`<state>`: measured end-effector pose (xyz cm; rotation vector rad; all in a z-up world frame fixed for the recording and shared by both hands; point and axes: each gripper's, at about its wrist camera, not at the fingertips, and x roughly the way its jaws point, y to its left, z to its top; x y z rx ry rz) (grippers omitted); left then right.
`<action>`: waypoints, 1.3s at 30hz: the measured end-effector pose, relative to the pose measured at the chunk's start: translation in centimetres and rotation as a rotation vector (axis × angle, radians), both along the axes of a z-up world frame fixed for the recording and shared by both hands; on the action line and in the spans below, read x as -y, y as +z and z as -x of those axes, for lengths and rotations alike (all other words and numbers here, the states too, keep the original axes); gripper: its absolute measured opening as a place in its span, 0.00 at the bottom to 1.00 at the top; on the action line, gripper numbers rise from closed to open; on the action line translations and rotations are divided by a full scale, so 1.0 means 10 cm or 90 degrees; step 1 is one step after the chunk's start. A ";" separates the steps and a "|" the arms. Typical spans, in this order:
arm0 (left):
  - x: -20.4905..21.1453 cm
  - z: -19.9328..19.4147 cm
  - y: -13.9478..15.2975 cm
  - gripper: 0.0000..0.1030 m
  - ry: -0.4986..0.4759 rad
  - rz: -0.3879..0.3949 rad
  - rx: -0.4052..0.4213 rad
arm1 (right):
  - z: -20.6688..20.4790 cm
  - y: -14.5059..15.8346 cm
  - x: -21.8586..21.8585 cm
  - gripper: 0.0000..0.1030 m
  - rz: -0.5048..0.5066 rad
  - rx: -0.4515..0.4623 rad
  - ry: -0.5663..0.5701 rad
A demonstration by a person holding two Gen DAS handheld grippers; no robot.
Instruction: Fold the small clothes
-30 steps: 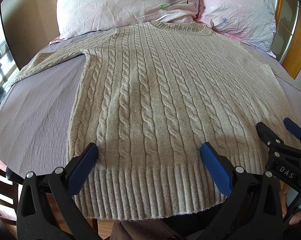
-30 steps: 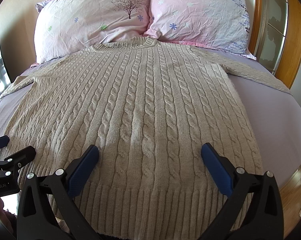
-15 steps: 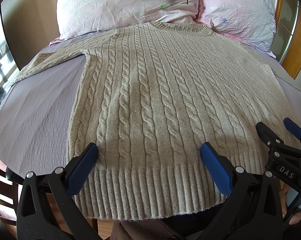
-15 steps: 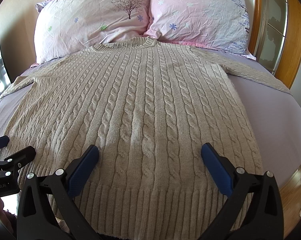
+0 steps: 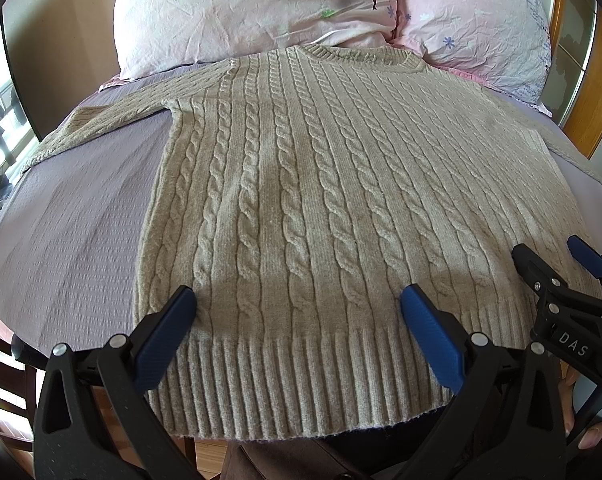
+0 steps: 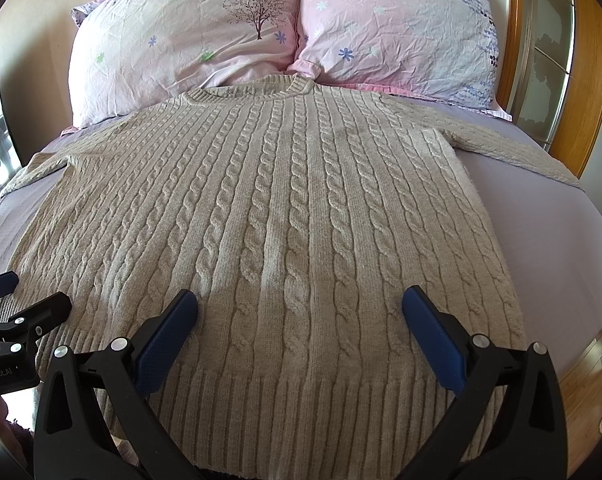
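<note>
One beige cable-knit sweater [image 5: 341, 208] lies flat on the bed [image 5: 69, 240], collar touching two pillows [image 6: 189, 40]. Left gripper [image 5: 297, 300] and right gripper [image 6: 299, 304] hover side by side above its hem, jaws spread, seemingly clear of the knit.

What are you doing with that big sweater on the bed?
A person holds a gripper in each hand over a beige cable-knit sweater spread flat on a lilac bedsheet, collar toward two floral pink pillows. The left gripper and right gripper are both open above the ribbed hem. No folding has begun.
</note>
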<state>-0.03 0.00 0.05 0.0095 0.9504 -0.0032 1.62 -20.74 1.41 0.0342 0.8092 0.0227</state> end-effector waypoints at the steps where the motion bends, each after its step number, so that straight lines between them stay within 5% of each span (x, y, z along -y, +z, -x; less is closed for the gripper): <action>1: 0.00 0.00 0.00 0.98 0.000 0.000 0.000 | 0.00 0.00 0.00 0.99 0.000 0.000 0.000; 13: 0.00 0.02 -0.01 0.98 -0.008 -0.004 0.018 | -0.01 0.02 0.05 0.99 -0.007 0.025 0.042; 17: 0.02 0.06 0.01 0.98 -0.030 -0.007 0.051 | -0.14 0.24 0.49 0.99 -0.115 0.042 0.068; 22: -0.07 -0.05 0.08 0.98 -0.075 0.033 0.079 | -0.51 0.63 1.78 0.99 -0.237 0.084 -0.130; 25: -0.28 -0.16 0.24 0.98 -0.127 0.136 0.161 | -0.82 0.57 2.75 0.71 -0.316 0.067 -0.303; 28: -0.42 -0.31 0.34 0.98 -0.124 0.166 0.180 | -1.16 0.31 3.71 0.52 -0.400 0.025 -0.465; 32: -0.75 -0.52 0.45 0.98 -0.081 0.211 0.213 | -1.41 0.05 4.37 0.47 -0.445 0.013 -0.586; 37: -1.19 -0.76 0.53 0.98 -0.006 0.242 0.239 | -1.66 -0.17 4.70 0.33 -0.515 0.037 -0.634; 39: -1.37 -0.80 0.51 0.98 0.027 0.254 0.245 | -1.79 -0.26 4.78 0.14 -0.550 0.056 -0.646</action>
